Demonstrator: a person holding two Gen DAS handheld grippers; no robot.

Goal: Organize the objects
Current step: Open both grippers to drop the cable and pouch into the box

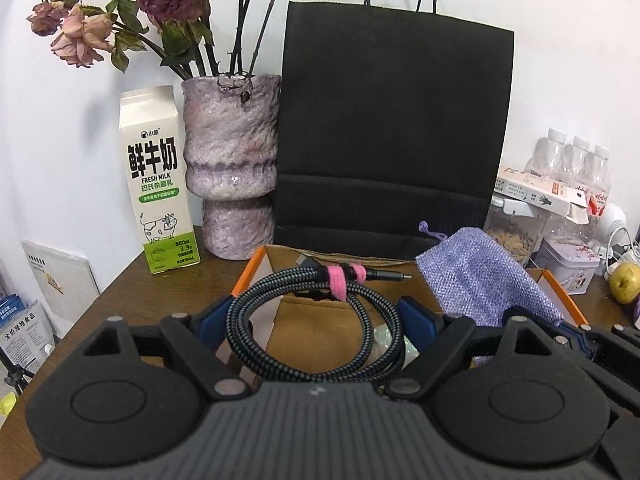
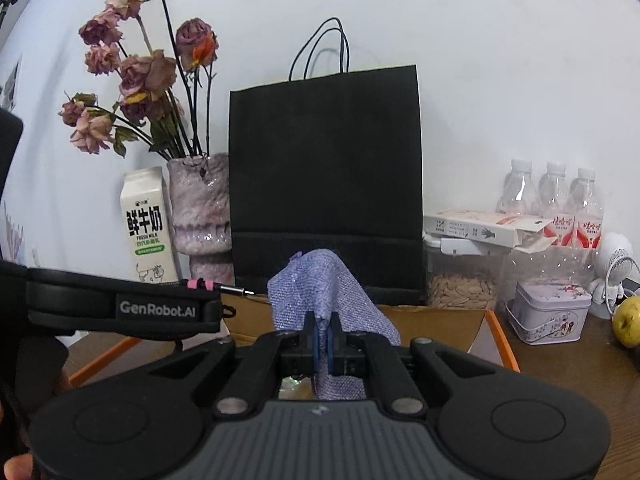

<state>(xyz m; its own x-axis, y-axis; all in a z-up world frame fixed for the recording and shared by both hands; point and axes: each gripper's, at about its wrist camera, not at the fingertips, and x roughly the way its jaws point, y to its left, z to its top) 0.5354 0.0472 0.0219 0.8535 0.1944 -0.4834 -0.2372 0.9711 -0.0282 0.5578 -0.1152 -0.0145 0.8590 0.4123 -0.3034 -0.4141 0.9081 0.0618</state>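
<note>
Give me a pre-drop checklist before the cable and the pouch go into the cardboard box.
1. Left gripper holds coiled cable across wide jaws: ok.
2. Right gripper shut on purple pouch: ok.
3. Pink strap keeps the coil bundled: ok.
4. Cardboard box lies open below both loads: ok.
5. Free room on the box floor: cannot tell, something pale lies inside.
6. Black paper bag stands behind the box, off the drop path: ok.

We hold the left hand-held gripper (image 1: 316, 320) tilted gently downward, its blue pads (image 1: 416, 318) set wide apart on either side of a coiled cable. Our right hand-held gripper (image 2: 325, 342) points nearly level, its pads pinched together on a fold of purple pouch. At the lower-left edge, what may be a fingertip (image 2: 16, 466) shows.
</note>
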